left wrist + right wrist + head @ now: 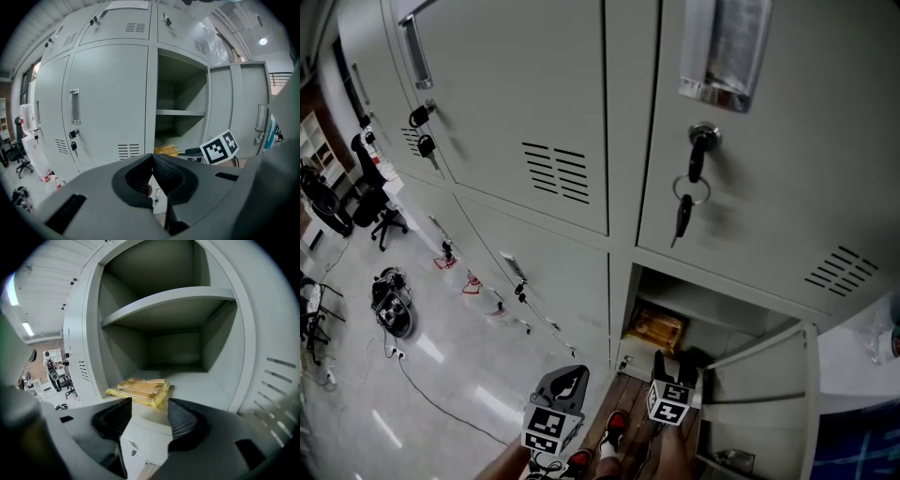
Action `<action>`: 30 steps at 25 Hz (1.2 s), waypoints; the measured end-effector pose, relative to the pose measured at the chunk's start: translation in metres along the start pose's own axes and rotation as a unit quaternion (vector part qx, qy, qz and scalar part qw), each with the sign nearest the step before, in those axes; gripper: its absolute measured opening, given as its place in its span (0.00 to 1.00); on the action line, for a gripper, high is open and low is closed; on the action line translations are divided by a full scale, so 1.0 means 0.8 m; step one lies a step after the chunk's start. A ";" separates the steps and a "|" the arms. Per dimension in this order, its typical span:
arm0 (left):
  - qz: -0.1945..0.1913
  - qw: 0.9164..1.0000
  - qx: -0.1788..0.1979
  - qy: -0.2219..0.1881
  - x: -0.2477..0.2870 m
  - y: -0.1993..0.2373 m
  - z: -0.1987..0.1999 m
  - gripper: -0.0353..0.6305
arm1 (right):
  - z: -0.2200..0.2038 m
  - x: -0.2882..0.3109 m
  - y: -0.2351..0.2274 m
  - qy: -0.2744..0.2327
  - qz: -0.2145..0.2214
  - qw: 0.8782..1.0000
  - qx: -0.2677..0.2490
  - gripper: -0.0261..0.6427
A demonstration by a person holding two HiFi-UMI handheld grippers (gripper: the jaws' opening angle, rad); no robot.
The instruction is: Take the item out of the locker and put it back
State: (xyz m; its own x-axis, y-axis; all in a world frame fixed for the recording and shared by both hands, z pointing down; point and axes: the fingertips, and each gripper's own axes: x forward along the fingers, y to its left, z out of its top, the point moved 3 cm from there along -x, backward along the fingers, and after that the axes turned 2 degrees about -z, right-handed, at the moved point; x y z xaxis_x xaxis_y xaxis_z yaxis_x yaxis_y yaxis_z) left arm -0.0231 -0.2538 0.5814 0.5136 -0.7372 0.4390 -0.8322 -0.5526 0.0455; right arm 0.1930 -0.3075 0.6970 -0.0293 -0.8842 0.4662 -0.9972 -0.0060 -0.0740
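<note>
Our right tool (149,404) stands wide and empty at the mouth of the locker (89,333). The yellow packet (140,389) lies flat on its floor just ahead, a touch left, with its long axis across our reach. Our left tool (152,159), pinched together on nothing, hangs outside, so the right is nearer, with headroom under the shelf (173,301).
</note>
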 end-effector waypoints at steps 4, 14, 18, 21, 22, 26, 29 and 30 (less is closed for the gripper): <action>-0.003 1.000 0.004 0.000 -0.001 -0.005 0.000 0.09 | -0.001 -0.005 -0.002 0.002 -0.003 1.000 -0.001 0.39; -0.018 1.000 0.013 -0.014 -0.014 -0.017 0.018 0.09 | 0.036 -0.043 -0.001 -0.021 -0.013 1.000 -0.010 0.38; -0.028 0.999 0.020 -0.029 -0.026 -0.022 0.032 0.09 | 0.057 -0.071 0.004 -0.032 -0.011 0.999 -0.012 0.36; -0.037 0.998 0.026 -0.039 -0.041 -0.028 0.044 0.09 | 0.075 -0.102 0.009 -0.051 -0.015 0.998 -0.016 0.34; -0.039 0.998 0.029 -0.049 -0.046 -0.029 0.049 0.09 | 0.081 -0.114 0.012 -0.058 -0.017 0.998 -0.016 0.33; -0.049 0.995 0.039 -0.075 -0.070 -0.038 0.064 0.09 | 0.104 -0.166 0.027 -0.087 -0.012 0.996 -0.022 0.30; -0.060 0.993 0.048 -0.086 -0.089 -0.047 0.072 0.09 | 0.115 -0.207 0.038 -0.110 -0.012 0.994 -0.026 0.28; -0.064 0.992 0.053 -0.092 -0.095 -0.049 0.074 0.09 | 0.118 -0.220 0.041 -0.117 -0.014 0.993 -0.026 0.27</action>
State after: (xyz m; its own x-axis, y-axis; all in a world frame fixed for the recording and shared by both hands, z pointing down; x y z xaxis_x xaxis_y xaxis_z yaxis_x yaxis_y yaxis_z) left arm -0.0170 -0.1986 0.4932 0.6504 -0.7121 0.2645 -0.7368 -0.6761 -0.0083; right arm 0.1716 -0.1958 0.5294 0.0087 -0.9684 0.2494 -0.9998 -0.0133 -0.0165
